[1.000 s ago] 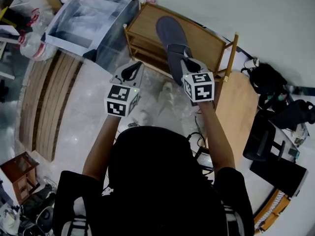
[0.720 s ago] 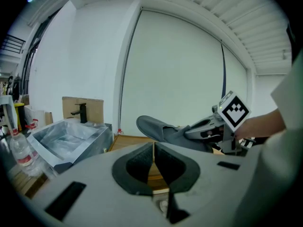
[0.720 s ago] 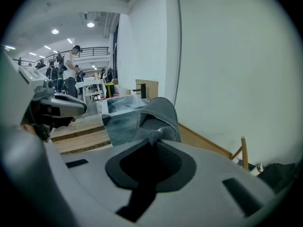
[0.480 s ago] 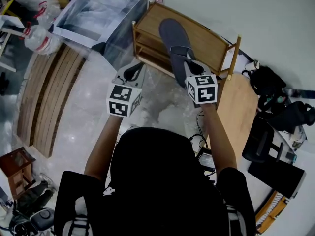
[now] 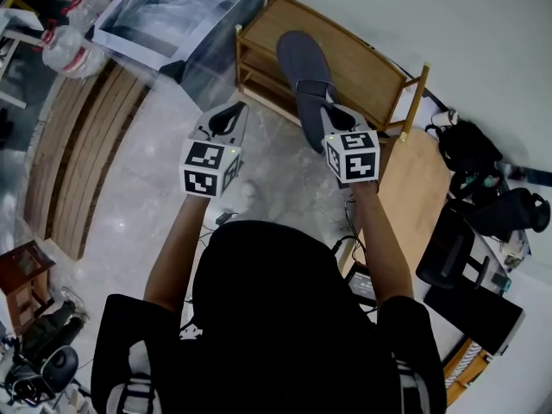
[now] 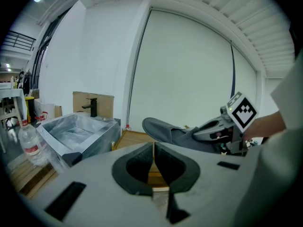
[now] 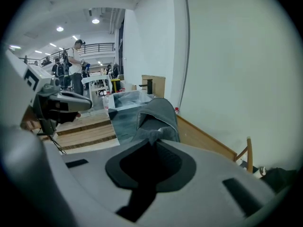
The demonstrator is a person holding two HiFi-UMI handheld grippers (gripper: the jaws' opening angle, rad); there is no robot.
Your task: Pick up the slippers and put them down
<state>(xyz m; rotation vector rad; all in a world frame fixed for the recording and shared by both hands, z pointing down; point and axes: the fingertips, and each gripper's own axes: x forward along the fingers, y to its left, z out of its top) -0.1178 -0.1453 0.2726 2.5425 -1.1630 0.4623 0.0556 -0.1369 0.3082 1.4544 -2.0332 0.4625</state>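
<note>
My right gripper [image 5: 327, 104] is shut on the back edge of a grey slipper [image 5: 304, 69], which hangs in the air over the front of a wooden shoe rack [image 5: 362, 69]. In the right gripper view the slipper [image 7: 158, 115] points away from the right gripper [image 7: 152, 139], with its fabric pinched between the pads. My left gripper [image 5: 226, 117] hovers to the left of the rack, above the floor. It is shut, with nothing between its pads. In the left gripper view the slipper [image 6: 166, 129] shows to the right of the left gripper [image 6: 153, 151].
A plastic-wrapped sink [image 5: 172, 20] stands left of the rack, with a water bottle [image 5: 67, 57] beside it. Wooden slats [image 5: 78, 162] lie on the floor at left. A round wooden board [image 5: 416, 198], bags [image 5: 473, 143] and a chair [image 5: 461, 261] crowd the right side.
Both grippers have drifted a little sideways in front of the rack. The slipper stays gripped in the right one, and the left one stays shut and empty.
</note>
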